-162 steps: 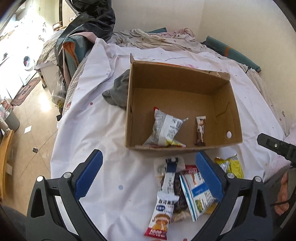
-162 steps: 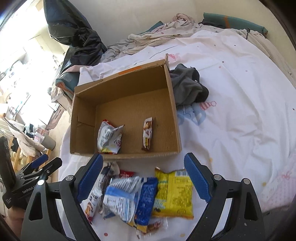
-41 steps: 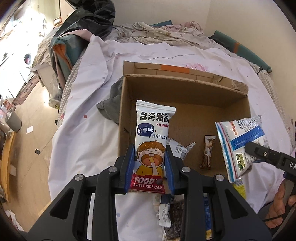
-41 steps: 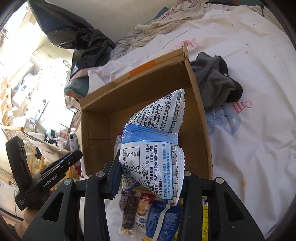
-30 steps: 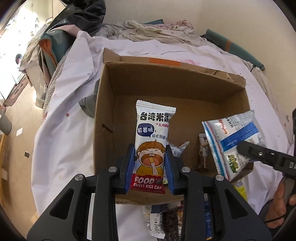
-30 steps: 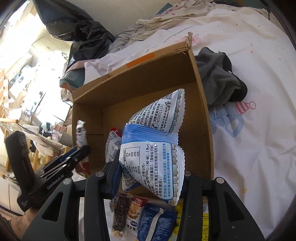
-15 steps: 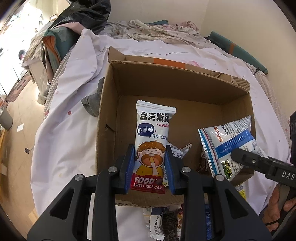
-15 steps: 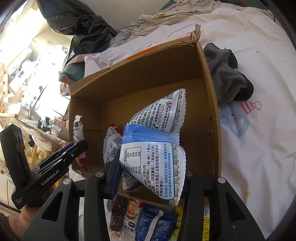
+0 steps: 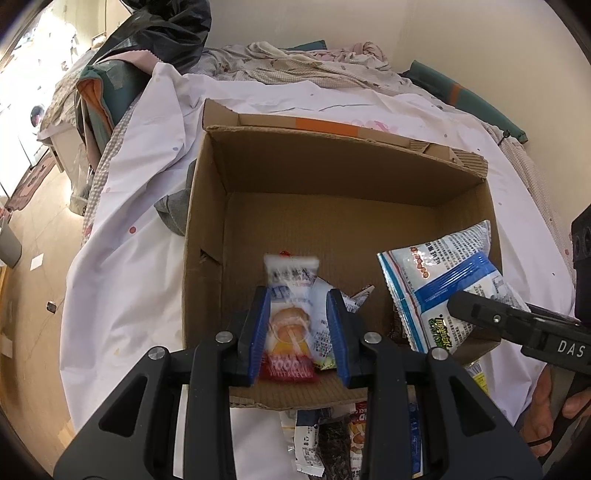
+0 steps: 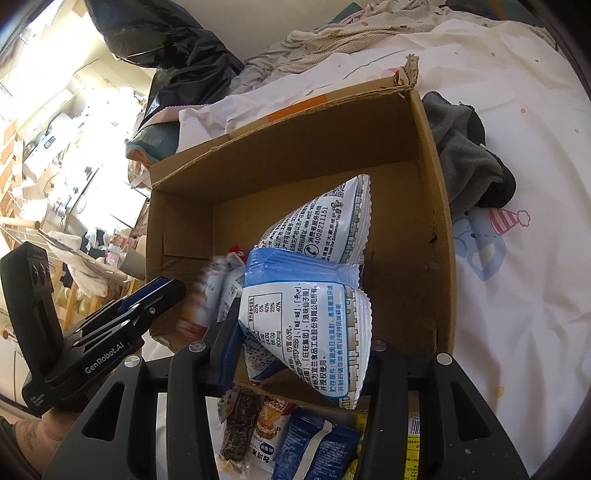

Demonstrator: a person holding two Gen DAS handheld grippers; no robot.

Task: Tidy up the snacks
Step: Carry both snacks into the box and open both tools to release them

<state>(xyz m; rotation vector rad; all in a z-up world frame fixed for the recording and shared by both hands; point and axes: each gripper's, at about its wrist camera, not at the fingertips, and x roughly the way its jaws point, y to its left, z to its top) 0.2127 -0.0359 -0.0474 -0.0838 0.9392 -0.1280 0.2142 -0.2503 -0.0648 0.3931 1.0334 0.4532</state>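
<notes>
An open cardboard box [image 9: 332,173] [image 10: 436,229] lies on a white bedsheet. My left gripper [image 9: 297,332] is over the box's near left part with its jaws parted; the white-and-red rice cake packet [image 9: 291,314] is blurred between them, dropping free. It shows as a blur in the right wrist view [image 10: 203,295]. A white snack bag [image 9: 332,314] lies on the box floor behind it. My right gripper [image 10: 295,332] is shut on a blue-and-white snack bag [image 10: 314,295] [image 9: 443,288], held over the box's near right part.
Several loose snack packets [image 10: 288,432] [image 9: 332,439] lie on the sheet in front of the box. A grey cloth [image 10: 469,158] lies beside the box. A black plastic bag [image 9: 166,33] and crumpled bedding [image 9: 314,59] lie at the far side; the bed edge and floor [image 9: 33,258] are left.
My left gripper's jaws have opened and the rice cake packet has slipped down between them into the box. My right gripper has moved a little further over the box with its bag.
</notes>
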